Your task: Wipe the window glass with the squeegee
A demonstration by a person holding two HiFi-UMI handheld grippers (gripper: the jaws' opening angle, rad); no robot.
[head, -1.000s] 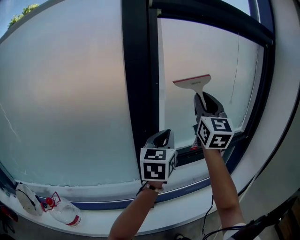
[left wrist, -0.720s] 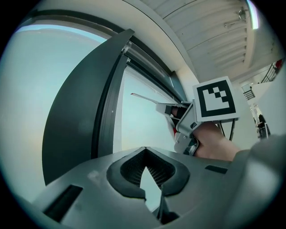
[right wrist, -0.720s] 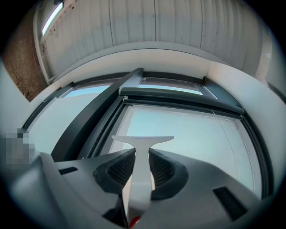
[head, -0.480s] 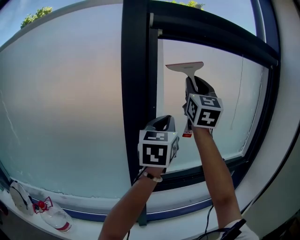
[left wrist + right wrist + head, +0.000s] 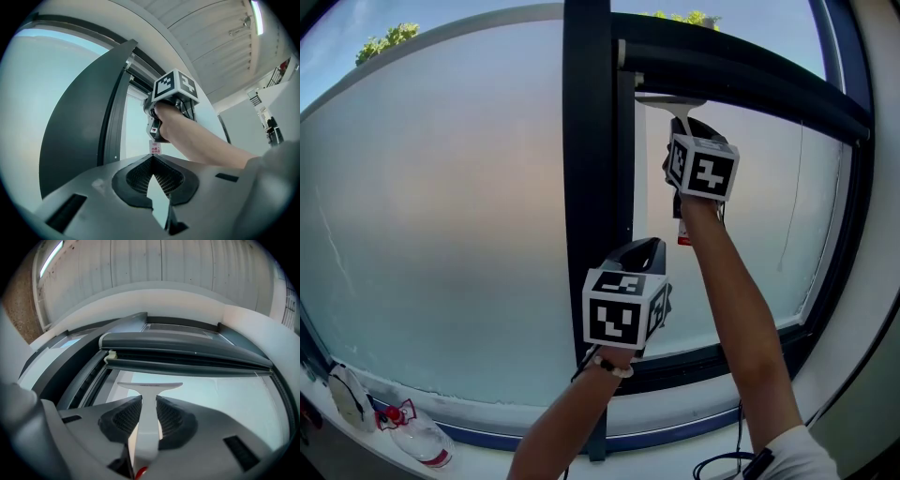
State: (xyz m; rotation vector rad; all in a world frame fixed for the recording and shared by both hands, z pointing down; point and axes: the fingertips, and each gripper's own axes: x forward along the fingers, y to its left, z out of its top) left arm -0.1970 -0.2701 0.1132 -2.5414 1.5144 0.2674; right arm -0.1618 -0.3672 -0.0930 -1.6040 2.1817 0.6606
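Head view: squeegee [image 5: 671, 100] in right gripper [image 5: 695, 131] higher, just under top frame [image 5: 750, 82]

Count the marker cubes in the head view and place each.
2. One cube on the left gripper, low centre; a second cube on the right gripper, up by the squeegee.

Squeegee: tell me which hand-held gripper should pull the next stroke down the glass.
Right. The right hand-held gripper is shut on the squeegee, whose blade sits at the top of the pane, just under the frame. The left hand-held gripper is shut, empty and lower, beside the mullion.
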